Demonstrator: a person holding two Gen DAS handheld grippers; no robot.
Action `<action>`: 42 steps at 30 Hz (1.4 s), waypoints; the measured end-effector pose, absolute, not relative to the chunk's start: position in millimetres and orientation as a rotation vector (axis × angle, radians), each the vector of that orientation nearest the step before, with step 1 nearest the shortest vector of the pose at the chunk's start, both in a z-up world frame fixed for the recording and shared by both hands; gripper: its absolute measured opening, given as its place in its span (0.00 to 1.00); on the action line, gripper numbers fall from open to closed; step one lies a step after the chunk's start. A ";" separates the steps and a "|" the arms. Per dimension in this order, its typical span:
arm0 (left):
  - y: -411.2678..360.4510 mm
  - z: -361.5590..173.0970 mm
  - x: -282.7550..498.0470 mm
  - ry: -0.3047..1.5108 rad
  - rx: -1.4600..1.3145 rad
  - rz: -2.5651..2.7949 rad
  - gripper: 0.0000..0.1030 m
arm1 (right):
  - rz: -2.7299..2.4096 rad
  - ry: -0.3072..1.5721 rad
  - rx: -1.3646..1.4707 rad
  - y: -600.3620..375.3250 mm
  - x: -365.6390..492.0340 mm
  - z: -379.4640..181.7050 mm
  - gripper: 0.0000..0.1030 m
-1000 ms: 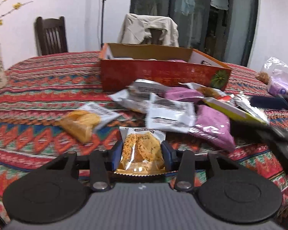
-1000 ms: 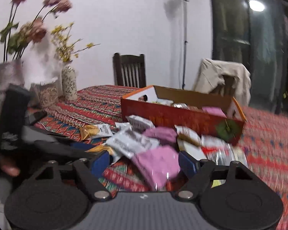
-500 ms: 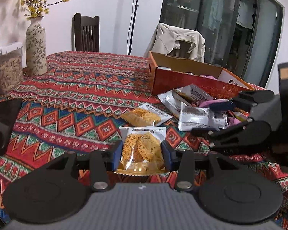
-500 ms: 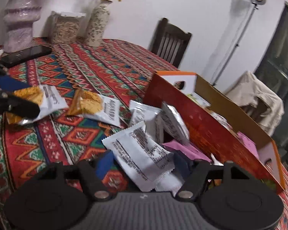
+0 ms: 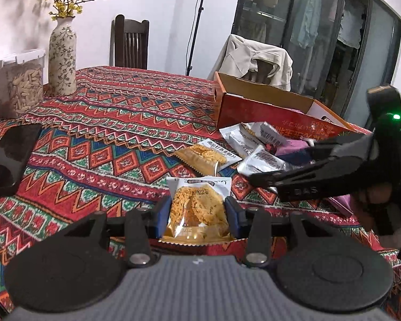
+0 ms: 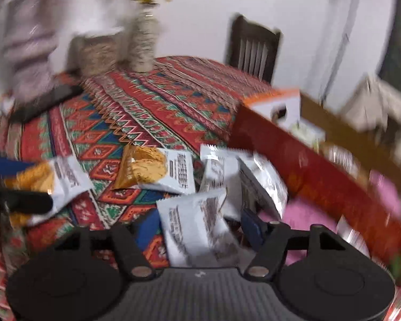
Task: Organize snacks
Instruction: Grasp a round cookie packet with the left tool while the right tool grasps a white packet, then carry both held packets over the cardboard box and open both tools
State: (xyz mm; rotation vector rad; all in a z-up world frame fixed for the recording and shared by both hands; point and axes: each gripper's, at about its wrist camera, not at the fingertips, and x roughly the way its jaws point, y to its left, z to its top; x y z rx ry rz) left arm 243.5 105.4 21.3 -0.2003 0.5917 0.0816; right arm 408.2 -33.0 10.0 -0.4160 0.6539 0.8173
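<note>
Gripping orange snack pkt (image 5: 197, 211), left tool (image 5: 197, 215); right tool (image 6: 200, 226) closing round white pkt (image 6: 197, 224); red box (image 5: 270, 109) behind pile.

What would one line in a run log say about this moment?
left tool: shut on orange snack packet | right tool: jaws just closing around white snack packet | red box: open, behind snack pile

An orange biscuit packet (image 5: 197, 212) with a white top stands upright, pinched at both sides; a second orange-and-white packet (image 5: 207, 156) lies flat on the patterned cloth just behind it; silver-white packets (image 5: 263, 160) and pink ones (image 5: 291, 148) lie heaped against the front wall of an open red cardboard box (image 5: 256, 108); one white packet (image 6: 197, 227) sits tilted at the heap's near edge.
</note>
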 end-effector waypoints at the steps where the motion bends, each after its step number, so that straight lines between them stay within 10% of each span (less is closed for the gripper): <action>1: 105.4 20.3 241.7 0.597 -0.206 0.082 0.43 | 0.822 0.669 -0.391 -37.2 405.7 9.1 0.52; 20: 4.9 5.7 244.9 0.688 -0.070 -0.162 0.44 | 0.499 0.669 -0.129 -200.9 241.1 -1.5 0.50; 26: -8.2 2.8 248.4 0.691 -0.022 -0.136 0.69 | 0.503 0.631 -0.090 -207.9 244.7 -3.4 0.51; 31: -14.6 2.4 249.1 0.679 0.030 -0.102 0.47 | 0.484 0.618 -0.109 -202.0 248.6 -10.5 0.50; 42: -4.0 37.8 250.7 0.627 -0.032 -0.161 0.40 | 0.535 0.575 -0.043 -217.3 245.6 3.6 0.38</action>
